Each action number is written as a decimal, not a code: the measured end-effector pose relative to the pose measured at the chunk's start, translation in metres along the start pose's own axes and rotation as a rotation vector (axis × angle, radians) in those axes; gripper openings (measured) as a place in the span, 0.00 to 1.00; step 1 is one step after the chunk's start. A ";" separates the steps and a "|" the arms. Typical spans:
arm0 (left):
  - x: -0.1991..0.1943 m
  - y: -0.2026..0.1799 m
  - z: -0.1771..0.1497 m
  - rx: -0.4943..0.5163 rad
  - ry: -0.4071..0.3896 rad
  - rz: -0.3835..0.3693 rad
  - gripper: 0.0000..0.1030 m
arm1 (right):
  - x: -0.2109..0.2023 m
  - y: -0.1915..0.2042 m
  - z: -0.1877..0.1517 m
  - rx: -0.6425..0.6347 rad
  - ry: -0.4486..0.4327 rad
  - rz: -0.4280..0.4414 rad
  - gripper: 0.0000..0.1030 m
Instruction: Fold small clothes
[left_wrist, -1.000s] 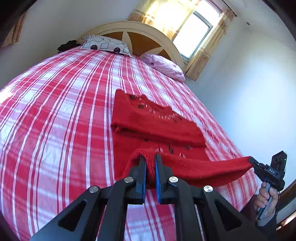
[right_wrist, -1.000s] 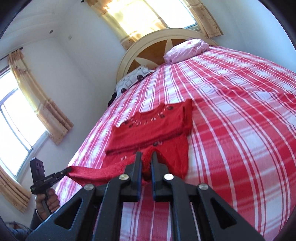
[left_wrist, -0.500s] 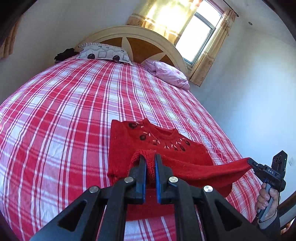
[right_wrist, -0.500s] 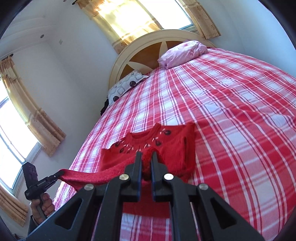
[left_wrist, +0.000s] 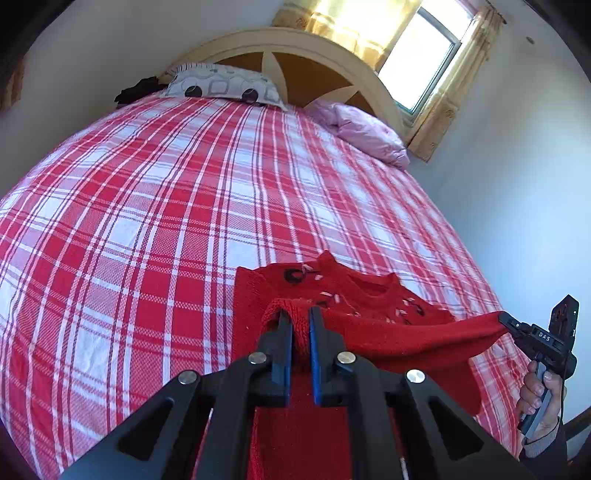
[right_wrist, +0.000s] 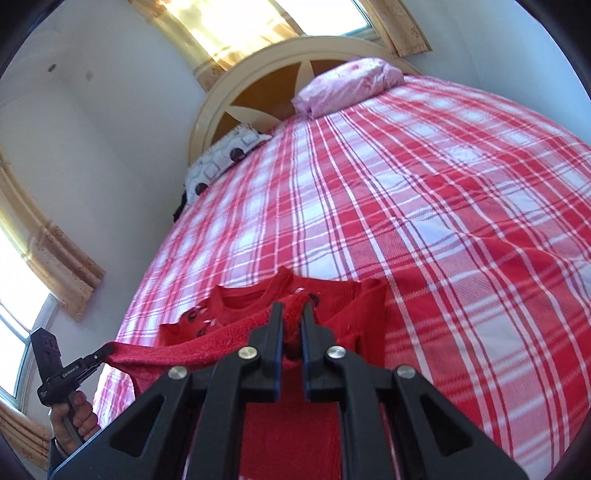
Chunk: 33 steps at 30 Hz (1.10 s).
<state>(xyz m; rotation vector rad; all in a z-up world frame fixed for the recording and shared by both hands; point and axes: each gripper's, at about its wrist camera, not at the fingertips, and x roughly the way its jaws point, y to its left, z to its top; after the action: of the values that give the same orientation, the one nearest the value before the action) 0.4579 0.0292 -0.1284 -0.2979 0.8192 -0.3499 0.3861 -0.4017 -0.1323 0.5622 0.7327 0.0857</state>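
Note:
A small red knit sweater with dark and white trim near the neckline lies on the red-and-white plaid bed. My left gripper is shut on one corner of its bottom hem. My right gripper is shut on the other corner of the hem; it also shows in the left wrist view. The hem is stretched taut between both grippers, lifted above the sweater's upper part and carried over towards the neckline. The left gripper shows in the right wrist view.
A patterned grey pillow and a pink pillow lie at the headboard. A dark item sits beside the grey pillow. Walls and curtained windows border the bed on both sides.
Both grippers have carried the hem forward over the sweater, from near the bottom edge up towards the neckline. The lower half is now doubled over the upper half.

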 end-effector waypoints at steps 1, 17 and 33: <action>0.007 0.002 0.002 -0.006 0.012 0.005 0.07 | 0.009 -0.002 0.003 0.003 0.011 -0.005 0.10; 0.087 0.019 0.030 -0.041 0.100 0.050 0.08 | 0.108 -0.034 0.029 0.023 0.112 -0.136 0.10; 0.026 -0.008 0.022 0.126 0.002 0.090 0.10 | 0.077 -0.028 0.027 -0.067 0.037 -0.188 0.50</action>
<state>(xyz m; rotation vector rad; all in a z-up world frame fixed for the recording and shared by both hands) 0.4890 0.0143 -0.1284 -0.1431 0.8058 -0.3162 0.4580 -0.4173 -0.1780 0.4268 0.8129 -0.0540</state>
